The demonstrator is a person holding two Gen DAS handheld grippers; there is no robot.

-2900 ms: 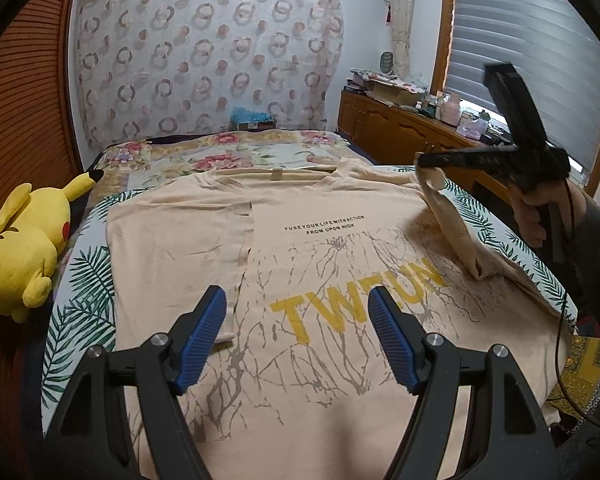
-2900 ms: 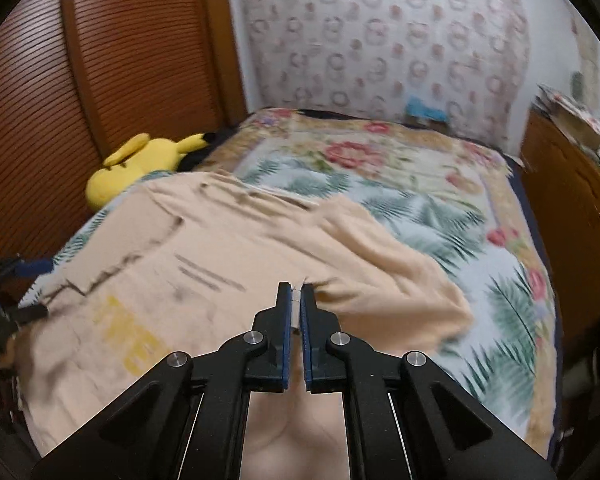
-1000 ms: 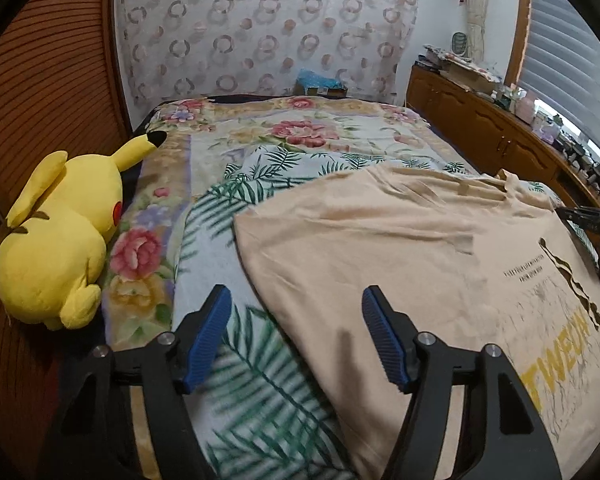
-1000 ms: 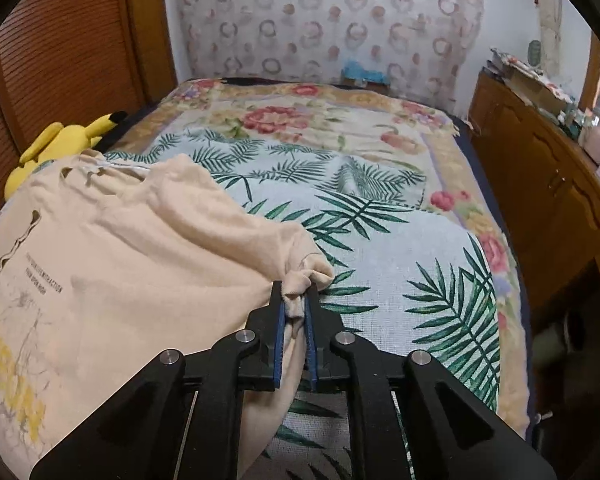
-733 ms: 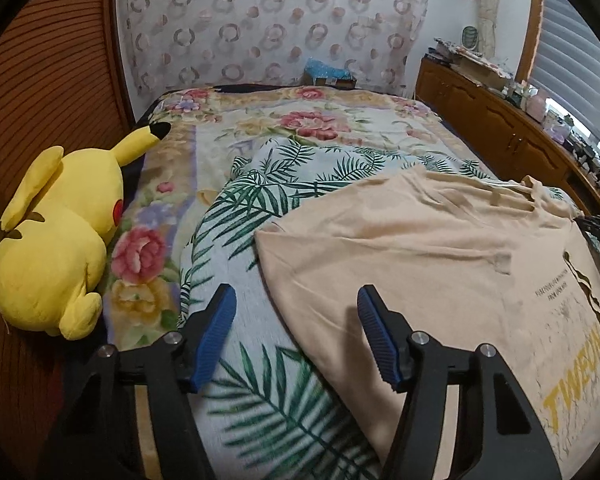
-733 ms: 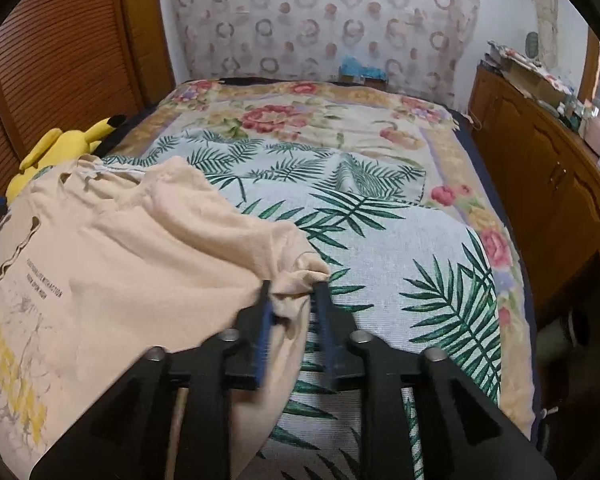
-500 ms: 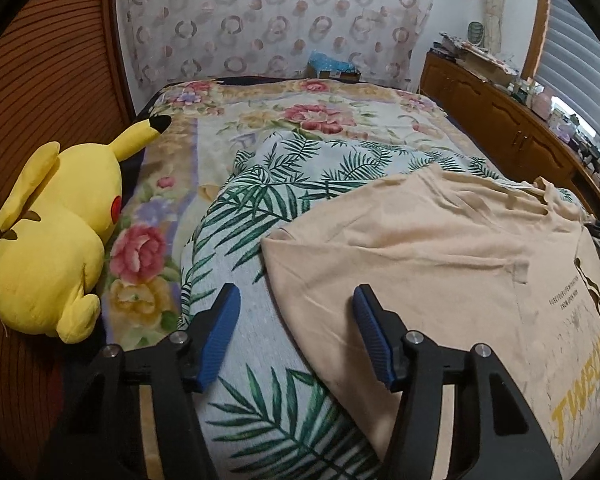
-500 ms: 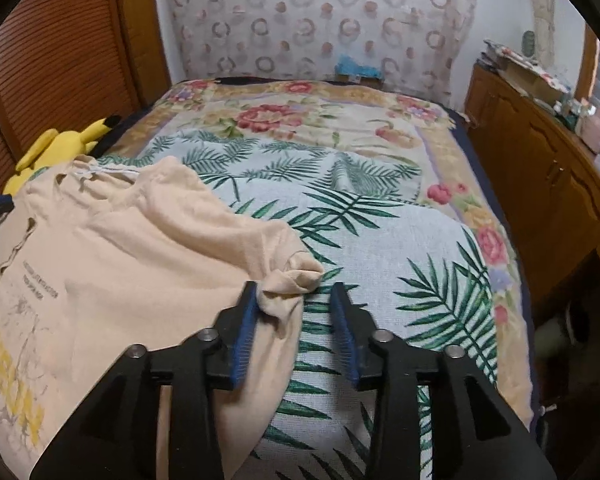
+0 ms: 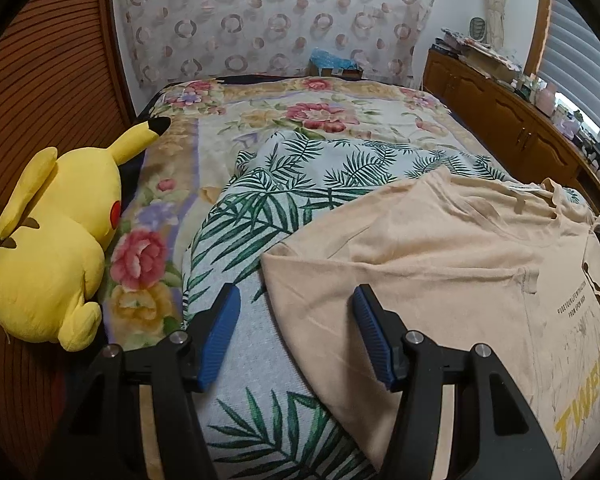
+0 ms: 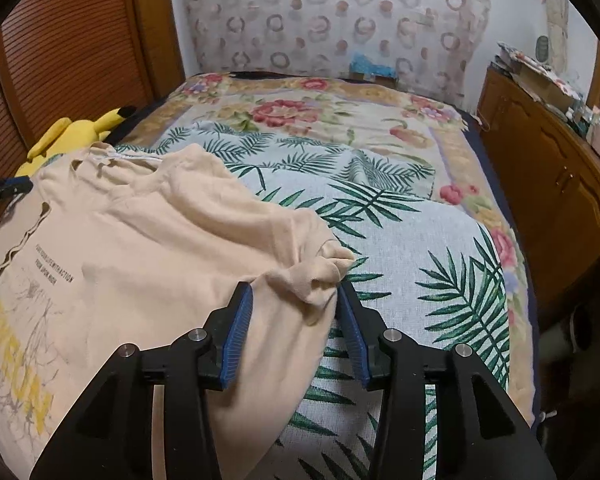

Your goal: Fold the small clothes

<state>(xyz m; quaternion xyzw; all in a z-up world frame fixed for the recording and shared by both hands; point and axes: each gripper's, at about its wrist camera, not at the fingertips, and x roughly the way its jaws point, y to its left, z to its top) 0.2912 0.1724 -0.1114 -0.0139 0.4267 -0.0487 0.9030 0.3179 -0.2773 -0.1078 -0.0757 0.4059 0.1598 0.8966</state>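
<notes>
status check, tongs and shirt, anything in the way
Left tongs open over the shirt edge. Right tongs opening, bunched sleeve loose between them. Nothing blocking.

Bed (image 9: 236, 364): T-shirt (image 9: 440, 280); plush toy (image 9: 52, 240)

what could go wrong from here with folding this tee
The right gripper is opening with the bunched sleeve of the beige t-shirt between its blue pads; that crumpled cloth may stay wadded and spoil the fold.

The left gripper is open, straddling the shirt's left edge with one pad over the palm-leaf blanket; closing here might pinch the blanket along with the shirt.
</notes>
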